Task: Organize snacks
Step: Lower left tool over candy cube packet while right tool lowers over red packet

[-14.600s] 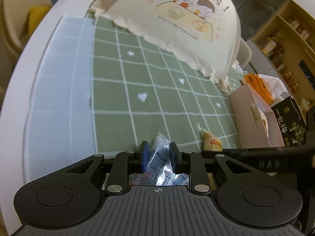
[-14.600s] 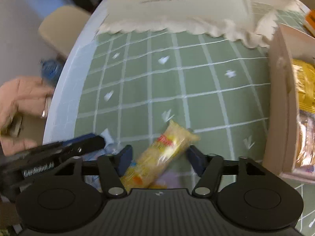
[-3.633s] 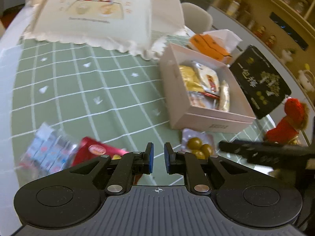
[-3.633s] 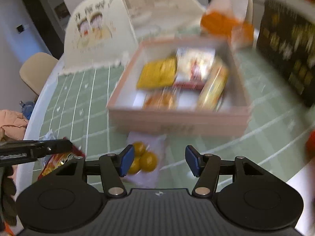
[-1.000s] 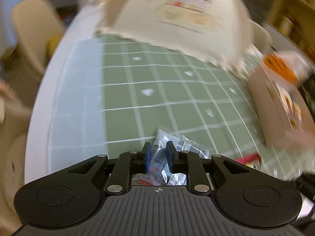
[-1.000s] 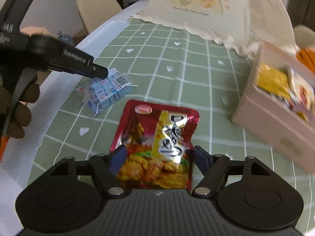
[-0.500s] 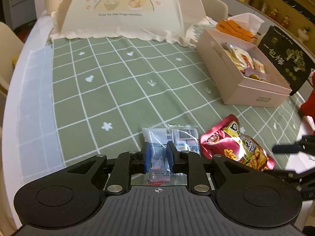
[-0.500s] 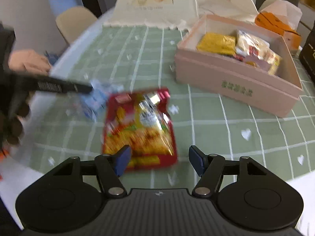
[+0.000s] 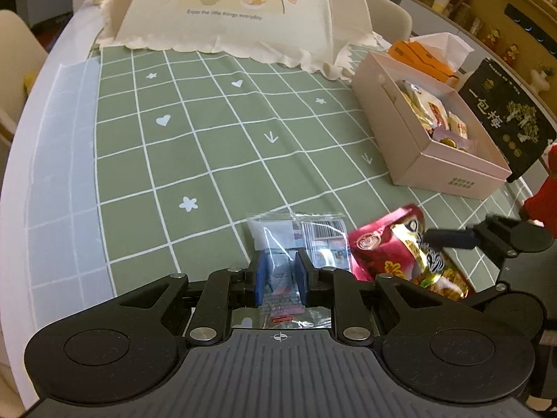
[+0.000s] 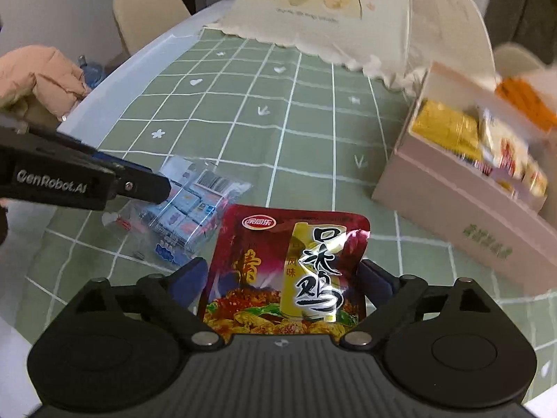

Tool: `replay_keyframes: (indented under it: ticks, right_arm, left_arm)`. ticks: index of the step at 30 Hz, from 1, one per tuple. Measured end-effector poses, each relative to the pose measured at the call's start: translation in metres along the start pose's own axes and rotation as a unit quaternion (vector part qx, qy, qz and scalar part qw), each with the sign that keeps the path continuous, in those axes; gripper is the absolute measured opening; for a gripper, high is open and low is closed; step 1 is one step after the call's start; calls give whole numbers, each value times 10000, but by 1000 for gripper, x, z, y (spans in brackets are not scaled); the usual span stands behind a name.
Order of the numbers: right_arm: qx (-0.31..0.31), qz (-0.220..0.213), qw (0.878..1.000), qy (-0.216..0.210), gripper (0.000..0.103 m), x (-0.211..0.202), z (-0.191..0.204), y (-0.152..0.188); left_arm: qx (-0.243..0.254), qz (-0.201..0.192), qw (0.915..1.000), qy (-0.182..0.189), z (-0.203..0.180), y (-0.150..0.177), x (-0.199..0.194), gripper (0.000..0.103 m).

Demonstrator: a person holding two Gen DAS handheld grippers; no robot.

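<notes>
My left gripper (image 9: pixel 280 275) is shut on a clear bag of small blue-white candies (image 9: pixel 296 235), which lies on the green checked cloth; the bag also shows in the right wrist view (image 10: pixel 189 205). My right gripper (image 10: pixel 283 280) stands wide around a red snack pouch (image 10: pixel 289 268), its blue pads touching both edges; the pouch looks lifted and tilted. The pouch also shows in the left wrist view (image 9: pixel 400 250), right of the candy bag. The pink box (image 9: pixel 417 153) holding several snacks stands at the right, seen blurred in the right wrist view (image 10: pixel 463 202).
A cream mesh food cover (image 9: pixel 236 10) stands at the back of the table. An orange tissue pack (image 9: pixel 424 55) and a black box (image 9: pixel 504 115) lie behind and right of the pink box. A red plush (image 9: pixel 543 191) sits at the far right. Chairs stand around the table.
The right gripper has come down onto the red pouch, which now fills the space between its fingers. The left gripper stays shut on the candy bag, slightly nearer the pouch.
</notes>
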State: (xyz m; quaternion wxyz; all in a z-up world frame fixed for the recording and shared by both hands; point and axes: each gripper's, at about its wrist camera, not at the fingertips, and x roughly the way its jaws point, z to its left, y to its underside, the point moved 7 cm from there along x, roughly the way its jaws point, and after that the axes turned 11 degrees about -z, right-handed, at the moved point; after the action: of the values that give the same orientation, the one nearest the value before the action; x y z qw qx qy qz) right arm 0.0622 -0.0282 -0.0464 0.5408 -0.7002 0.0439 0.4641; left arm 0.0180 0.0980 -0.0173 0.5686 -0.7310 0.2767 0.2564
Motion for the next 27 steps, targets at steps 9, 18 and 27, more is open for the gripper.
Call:
replay_keyframes:
  ticks: [9, 18, 27]
  right_arm:
    - [806, 33, 9965, 230, 69, -43, -58, 33]
    - [1000, -123, 9926, 680, 90, -63, -85, 63]
    - [938, -258, 9915, 865, 99, -61, -79, 67]
  left_arm:
    - [-996, -33, 9950, 28, 24, -6, 7, 23]
    - [918, -363, 9942, -423, -43, -18, 2, 26]
    - [1629, 83, 9866, -74, -81, 6, 17, 45]
